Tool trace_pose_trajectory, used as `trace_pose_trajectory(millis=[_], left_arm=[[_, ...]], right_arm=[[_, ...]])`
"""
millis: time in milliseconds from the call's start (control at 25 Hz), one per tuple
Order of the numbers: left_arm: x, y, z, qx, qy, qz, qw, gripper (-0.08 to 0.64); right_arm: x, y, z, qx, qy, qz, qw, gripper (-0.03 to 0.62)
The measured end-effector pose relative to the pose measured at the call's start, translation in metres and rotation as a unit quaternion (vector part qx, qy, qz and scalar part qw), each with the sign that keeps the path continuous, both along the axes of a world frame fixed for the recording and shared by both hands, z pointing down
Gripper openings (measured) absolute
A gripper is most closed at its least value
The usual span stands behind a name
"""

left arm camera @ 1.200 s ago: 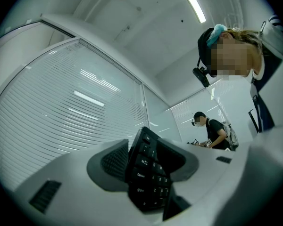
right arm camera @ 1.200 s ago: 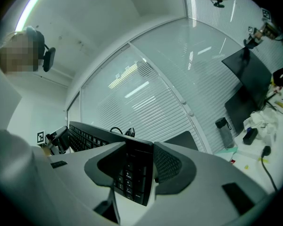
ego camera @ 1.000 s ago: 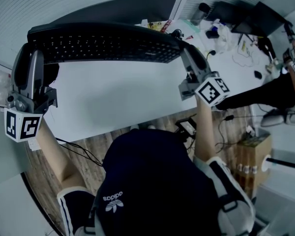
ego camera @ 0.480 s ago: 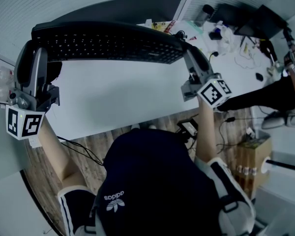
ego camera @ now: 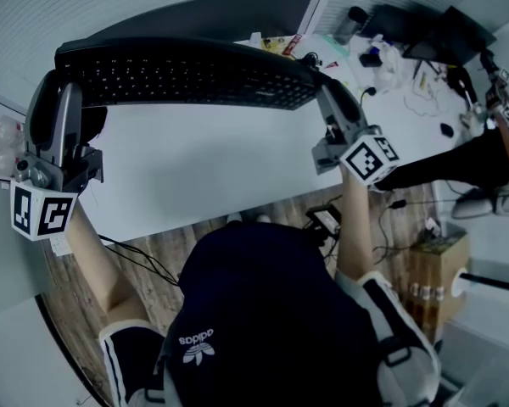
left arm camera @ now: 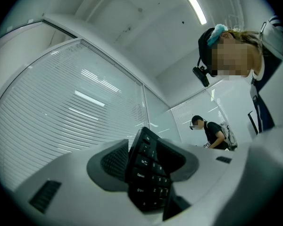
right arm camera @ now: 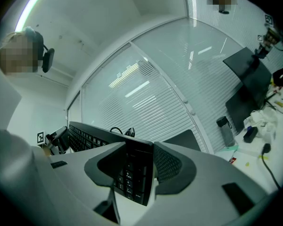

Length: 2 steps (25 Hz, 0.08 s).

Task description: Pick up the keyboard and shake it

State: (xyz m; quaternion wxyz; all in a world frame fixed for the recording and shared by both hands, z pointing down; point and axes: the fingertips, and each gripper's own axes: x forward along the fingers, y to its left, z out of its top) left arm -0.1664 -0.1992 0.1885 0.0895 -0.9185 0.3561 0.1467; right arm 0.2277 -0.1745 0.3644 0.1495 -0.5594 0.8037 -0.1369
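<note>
A long black keyboard [ego camera: 187, 73] hangs in the air above the white desk [ego camera: 204, 168], held at both ends. My left gripper [ego camera: 55, 79] is shut on its left end, and in the left gripper view the keys [left arm camera: 148, 173] sit clamped between the two grey pads [left arm camera: 114, 161]. My right gripper [ego camera: 322, 87] is shut on the right end; the right gripper view shows that end [right arm camera: 134, 173] edge-on between the pads [right arm camera: 167, 166], with the rest of the keyboard [right arm camera: 92, 135] stretching away to the left.
A dark mat or chair back [ego camera: 212, 15] lies behind the keyboard. Clutter, a bottle [ego camera: 346, 22] and a monitor [ego camera: 450, 28] fill the desk's far right. Another person [left arm camera: 212, 131] stands in the background. A cardboard box [ego camera: 433, 270] and cables sit on the wooden floor.
Between one second ago and half a second ago the keyboard and both grippers shifted slightly right in the head view; since then nothing has visibly moved.
</note>
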Motion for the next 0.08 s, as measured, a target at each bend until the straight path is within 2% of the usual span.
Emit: trace_pose_trajectory(millis=[80], left_arm=[[-0.0007,0.0006,-0.0002,0.000,0.000,-0.001,1.0000,0.189]], right_arm=[[-0.0001,-0.0002,0.0002,0.000,-0.001,0.001,1.000,0.163]])
